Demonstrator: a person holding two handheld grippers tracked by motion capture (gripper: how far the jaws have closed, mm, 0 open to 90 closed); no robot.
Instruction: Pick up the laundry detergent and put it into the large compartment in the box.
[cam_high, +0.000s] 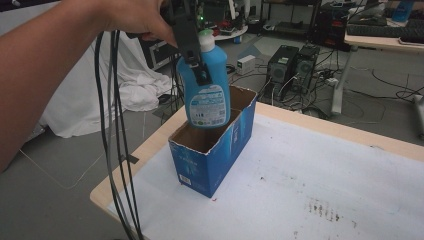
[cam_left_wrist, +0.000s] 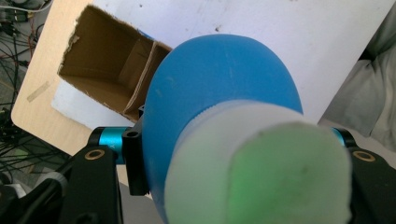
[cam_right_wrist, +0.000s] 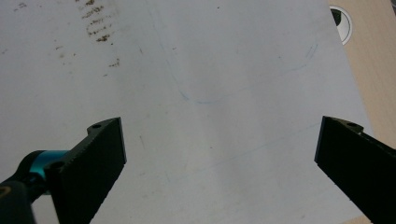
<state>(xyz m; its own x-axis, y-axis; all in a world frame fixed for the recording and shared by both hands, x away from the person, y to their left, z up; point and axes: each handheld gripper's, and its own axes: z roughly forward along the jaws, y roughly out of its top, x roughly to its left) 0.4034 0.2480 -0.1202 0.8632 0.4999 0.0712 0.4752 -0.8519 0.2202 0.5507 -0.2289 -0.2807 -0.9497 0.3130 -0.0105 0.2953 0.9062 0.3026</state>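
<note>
Pinching the blue bottle (cam_high: 206, 85) upright, your left gripper (cam_high: 200, 70) hung it directly over the open carton (cam_high: 212, 150); your right gripper (cam_right_wrist: 219, 158) stood spread.

A lab or workshop: computer towers (cam_high: 292, 62) on the floor, tangled cables (cam_high: 380, 85) (everywhere), cluttered benches (cam_high: 385, 37).

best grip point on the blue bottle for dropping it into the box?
The upper body just under the white cap, from above, as the left gripper holds it now. The blue bottle hangs upright, base over the open cardboard box. A high grip lets the body enter while the jaws stay clear of the box walls.
</note>
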